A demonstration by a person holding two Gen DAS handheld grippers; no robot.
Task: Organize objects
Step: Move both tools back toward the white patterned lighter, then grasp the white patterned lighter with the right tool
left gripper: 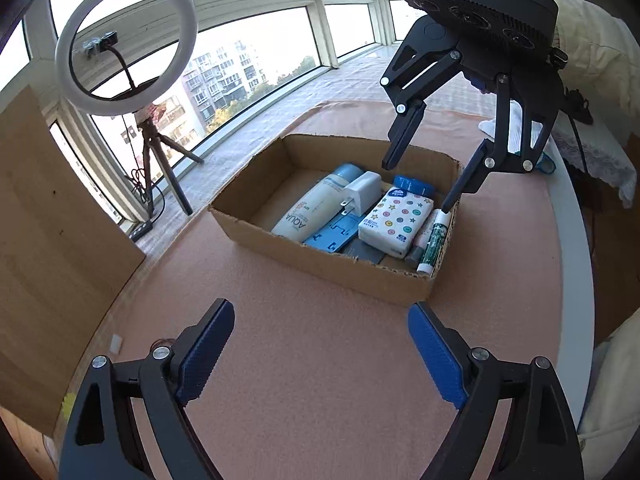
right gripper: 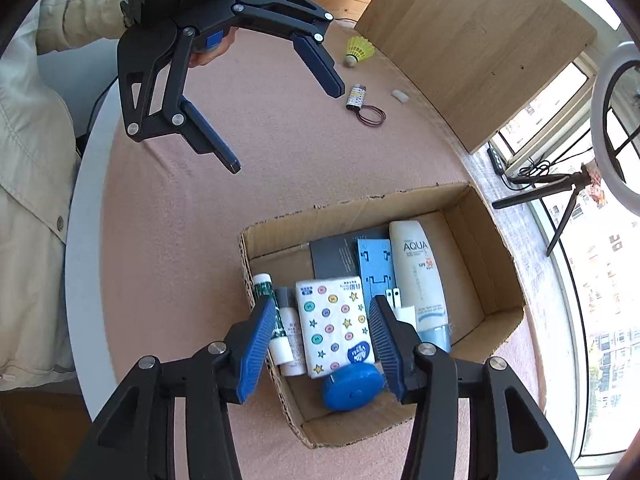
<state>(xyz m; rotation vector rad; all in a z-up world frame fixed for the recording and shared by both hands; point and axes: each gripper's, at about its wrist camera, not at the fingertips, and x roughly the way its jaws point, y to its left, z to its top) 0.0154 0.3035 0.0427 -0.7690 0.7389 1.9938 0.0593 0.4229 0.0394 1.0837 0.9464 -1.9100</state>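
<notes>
- Left gripper (left gripper: 320, 344): jaws wide apart, nothing between them, only pink mat (left gripper: 312, 380) below; hanging above the mat, short of the box (left gripper: 332, 276).
- Right gripper (right gripper: 320, 340): jaws partly apart, gripping nothing, pointing steeply down over the near end of the box.
- Between the right pads (right gripper: 256, 344): tissue pack (right gripper: 334, 320) with coloured dots and stars, lying flat, no pad pressing on it.
- Just below the right jaws, at the near wall: blue round tape measure (right gripper: 352, 386), beside the tissue pack.
- Under the left-side pad of the right gripper: green-patterned tube (right gripper: 266, 286) along the box wall, then a white and grey tube (right gripper: 289, 336) next to it.
- Beyond the right-side pad: white plug (right gripper: 400, 304) with prongs, lying on a blue flat holder (right gripper: 374, 264).
- Further on that side: white AQUA bottle (right gripper: 418, 276), lying lengthwise, cap toward the gripper.
- Behind the tissue pack: dark card (right gripper: 332, 258) flat on the box floor.
- Farther, out of the box, on the mat beyond the left gripper (right gripper: 288, 128): small patterned tube (right gripper: 356, 97), brown hair ties (right gripper: 372, 115) touching it, small white piece (right gripper: 400, 96), yellow shuttlecock (right gripper: 358, 50).
- Farthest: wooden board (right gripper: 472, 44), ring light (left gripper: 126, 46) on a tripod by the window.
</notes>
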